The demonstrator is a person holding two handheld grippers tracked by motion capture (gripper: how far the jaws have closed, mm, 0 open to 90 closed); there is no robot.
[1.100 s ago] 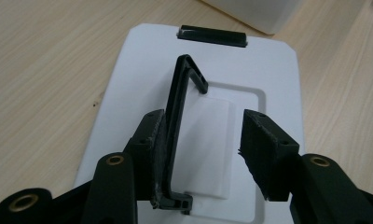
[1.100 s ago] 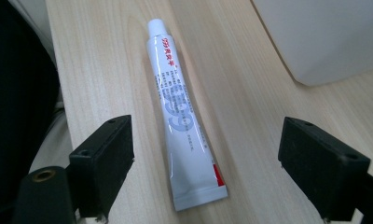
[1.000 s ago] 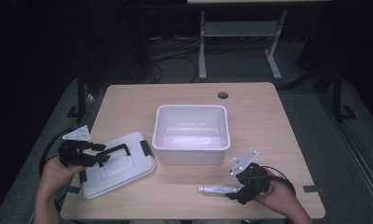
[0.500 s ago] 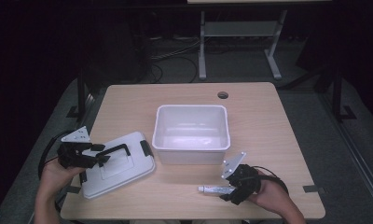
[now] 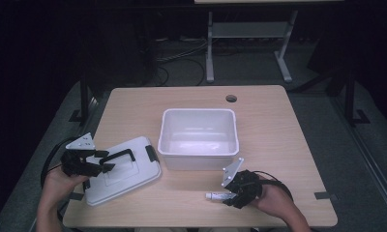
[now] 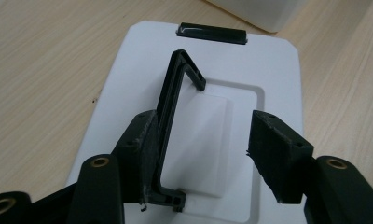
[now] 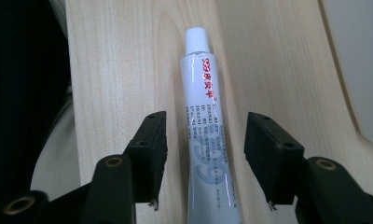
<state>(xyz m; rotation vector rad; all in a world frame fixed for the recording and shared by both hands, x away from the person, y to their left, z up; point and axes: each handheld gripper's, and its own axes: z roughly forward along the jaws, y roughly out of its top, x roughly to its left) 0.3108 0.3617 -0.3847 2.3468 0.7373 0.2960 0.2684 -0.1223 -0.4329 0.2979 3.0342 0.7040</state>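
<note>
Closing the right gripper (image 7: 201, 158) around the white tube (image 7: 208, 135) on the table (image 5: 278, 125), pads not touching yet. Left gripper (image 6: 201, 154) loose over the lid's handle (image 6: 170, 126), maybe brushing it. Next: squeeze, lift.

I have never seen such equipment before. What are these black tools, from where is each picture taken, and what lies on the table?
A person sits at a wooden table and holds a hand-held two-jaw gripper in each hand. One camera looks down from above; one more rides on each gripper and looks along its black jaws.

On the table stand an open white tub, its white lid with a black handle, and a small white tube.

The left gripper is at the lid; its jaws have just been opening, with the handle against one of them. The right gripper has just been closing around the tube, but its pads do not yet touch it. Nothing is lifted.
</note>
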